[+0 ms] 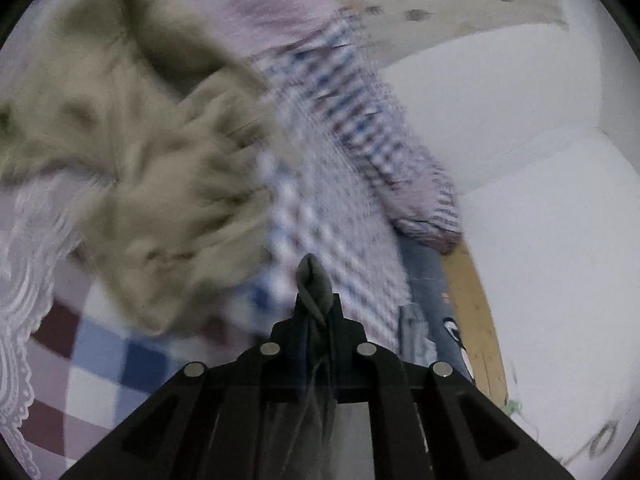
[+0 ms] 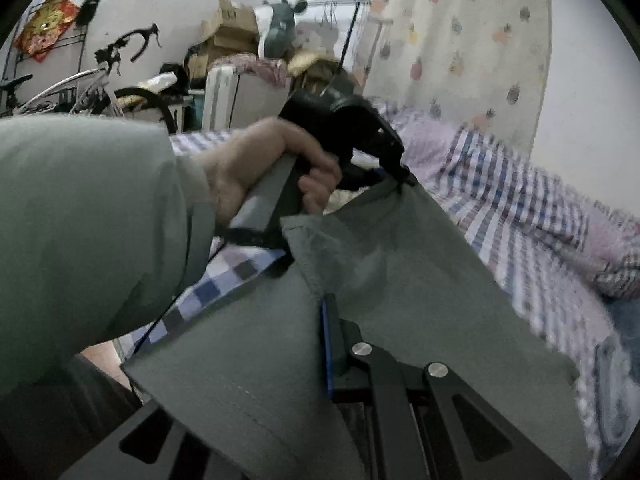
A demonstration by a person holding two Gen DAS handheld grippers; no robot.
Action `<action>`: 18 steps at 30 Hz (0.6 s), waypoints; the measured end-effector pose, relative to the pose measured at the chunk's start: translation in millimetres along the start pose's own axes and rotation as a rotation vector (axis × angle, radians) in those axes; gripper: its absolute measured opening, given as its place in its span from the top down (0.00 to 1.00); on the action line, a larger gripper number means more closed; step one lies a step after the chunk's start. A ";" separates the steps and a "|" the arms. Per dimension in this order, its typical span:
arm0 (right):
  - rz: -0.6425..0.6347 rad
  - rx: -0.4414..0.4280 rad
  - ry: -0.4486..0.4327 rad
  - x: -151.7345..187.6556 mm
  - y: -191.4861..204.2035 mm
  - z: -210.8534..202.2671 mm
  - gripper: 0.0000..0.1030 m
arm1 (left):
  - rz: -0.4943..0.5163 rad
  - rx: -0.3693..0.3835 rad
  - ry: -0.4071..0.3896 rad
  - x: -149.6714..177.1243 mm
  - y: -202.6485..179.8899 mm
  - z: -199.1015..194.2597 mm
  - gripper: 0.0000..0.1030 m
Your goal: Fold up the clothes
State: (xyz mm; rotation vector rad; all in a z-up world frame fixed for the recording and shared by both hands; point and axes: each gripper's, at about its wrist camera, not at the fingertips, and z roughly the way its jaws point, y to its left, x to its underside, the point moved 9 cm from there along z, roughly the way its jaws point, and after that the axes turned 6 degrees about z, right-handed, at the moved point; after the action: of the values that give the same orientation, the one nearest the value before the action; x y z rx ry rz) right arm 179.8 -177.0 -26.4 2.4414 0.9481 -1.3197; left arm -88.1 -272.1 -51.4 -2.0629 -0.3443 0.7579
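Note:
A grey-green garment [image 2: 400,280] hangs spread between both grippers above the bed. In the right wrist view it drapes over my right gripper [image 2: 326,308], whose jaws are closed on its near edge; only one blue pad [image 2: 328,340] shows beside the cloth. A person's hand [image 2: 256,168] in a pale green sleeve holds the left gripper [image 2: 400,180], which pinches the garment's far upper corner. In the left wrist view the left gripper [image 1: 316,300] is shut, with a bunched fold of the garment [image 1: 314,276] sticking out past its tips.
A beige fluffy garment [image 1: 140,168] lies on the checked sheet [image 1: 100,360]. A striped quilt [image 2: 520,208] runs along the wall side, with jeans [image 1: 428,280] by the wooden bed edge [image 1: 476,320]. A bicycle [image 2: 100,88] and boxes [image 2: 232,32] stand behind.

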 end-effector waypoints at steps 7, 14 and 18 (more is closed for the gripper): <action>0.079 0.019 -0.013 -1.3 -4.7 7.5 0.96 | 0.046 0.101 -0.014 -7.6 -42.3 -8.0 0.94; 0.151 0.053 -0.093 -14.5 -19.1 -26.1 0.96 | 0.085 0.143 -0.013 -2.6 -82.0 -21.1 0.94; 0.156 0.066 -0.112 -13.6 -26.4 -45.6 0.96 | 0.122 0.137 -0.009 3.9 -107.9 -23.9 0.94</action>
State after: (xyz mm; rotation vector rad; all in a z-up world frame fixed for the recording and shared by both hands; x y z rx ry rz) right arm 188.7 -141.6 14.0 2.4044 0.6826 -1.4351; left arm -65.8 -224.3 45.8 -1.9646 -0.1673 0.8406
